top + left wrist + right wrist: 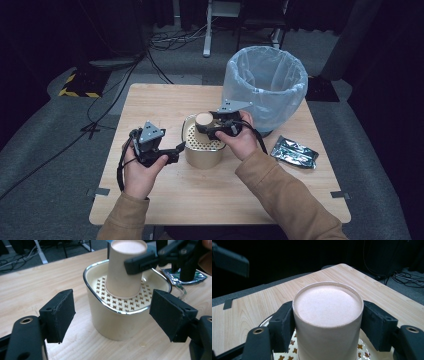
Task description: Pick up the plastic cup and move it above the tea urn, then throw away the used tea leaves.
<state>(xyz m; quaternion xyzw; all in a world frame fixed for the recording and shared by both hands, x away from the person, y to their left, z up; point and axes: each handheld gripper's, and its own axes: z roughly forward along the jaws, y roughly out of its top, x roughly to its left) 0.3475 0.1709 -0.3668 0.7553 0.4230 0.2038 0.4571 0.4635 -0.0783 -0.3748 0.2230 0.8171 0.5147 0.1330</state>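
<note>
Right gripper view has the cup [328, 322] at centre frame, upside down, its flat pinkish base facing up, with the right hand-held gripper [328, 326] closed on it: one black pad presses each side of the cup wall. Below the cup a patterned, perforated lid shows at the bottom edge.

Left gripper view puts the cup [123, 270] in the upper middle, its rim resting on or just above the perforated top of a cream tin [112, 320] with a chrome rim; contact cannot be told. The right hand-held gripper [140, 262] reaches in from the upper right and clamps the cup near its base. The left hand-held gripper [112, 315] fills the lower frame, jaws spread wide and holding nothing, with the tin beyond and between them, apart from both pads.

High view shows the tin [202, 150] at the middle of the counter [165, 105], the cup [204, 120] above it, the left hand-held gripper [172, 152] just left of the tin. A bin [265, 85] lined with a clear bag stands at upper right, and a foil packet [294, 151] lies at right.
</note>
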